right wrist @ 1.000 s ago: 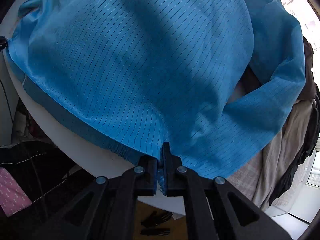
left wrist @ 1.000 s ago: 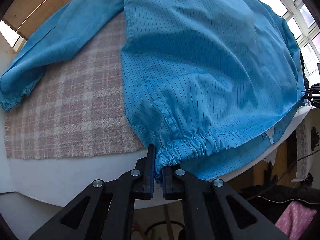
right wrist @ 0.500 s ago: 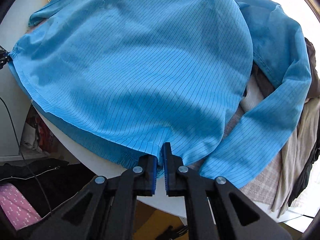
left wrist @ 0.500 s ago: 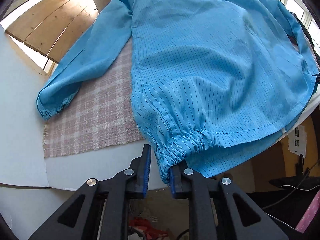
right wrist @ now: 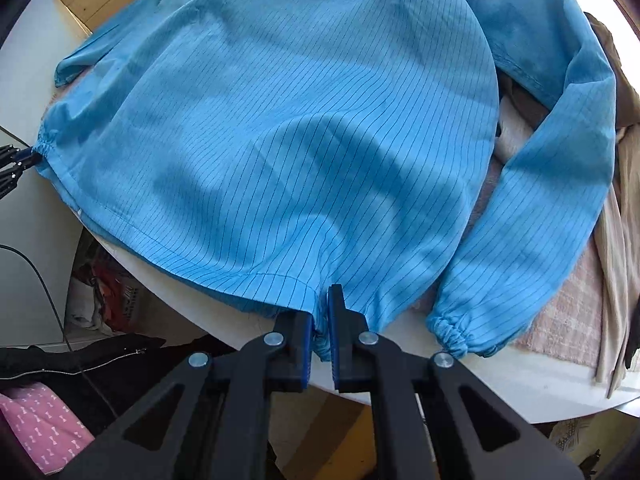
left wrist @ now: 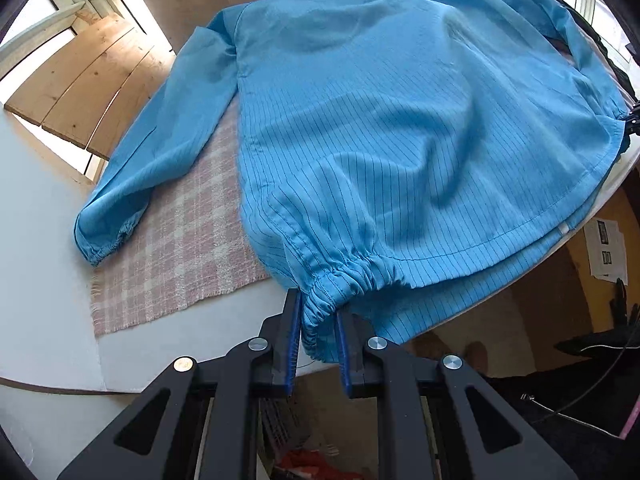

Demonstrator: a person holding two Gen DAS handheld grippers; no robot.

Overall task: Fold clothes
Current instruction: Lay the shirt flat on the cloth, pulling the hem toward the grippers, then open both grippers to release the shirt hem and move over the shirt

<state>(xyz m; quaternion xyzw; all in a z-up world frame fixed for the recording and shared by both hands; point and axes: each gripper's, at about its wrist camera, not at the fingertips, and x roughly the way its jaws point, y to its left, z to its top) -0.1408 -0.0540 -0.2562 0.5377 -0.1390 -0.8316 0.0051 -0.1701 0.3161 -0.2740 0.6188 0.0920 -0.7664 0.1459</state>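
Because the blue jacket [left wrist: 400, 128] is thin, pinstriped cloth spread back-up over the white desk [left wrist: 48, 240] and a checked mat [left wrist: 180, 248], it should handle as light, limp and somewhat slick, sagging wherever it is not held. Its hem hangs over the near edge of the desk. Both sleeves [right wrist: 532, 216] lie out to the sides, ending in gathered cuffs. Those bunched elastic corners of the hem look the surest places to take hold, being thicker than the plain cloth. On one, the left gripper [left wrist: 318, 340] has its jaws parted a little, the gathered corner loose between them. On the other, the right gripper [right wrist: 320, 340] pinches the hem tightly.
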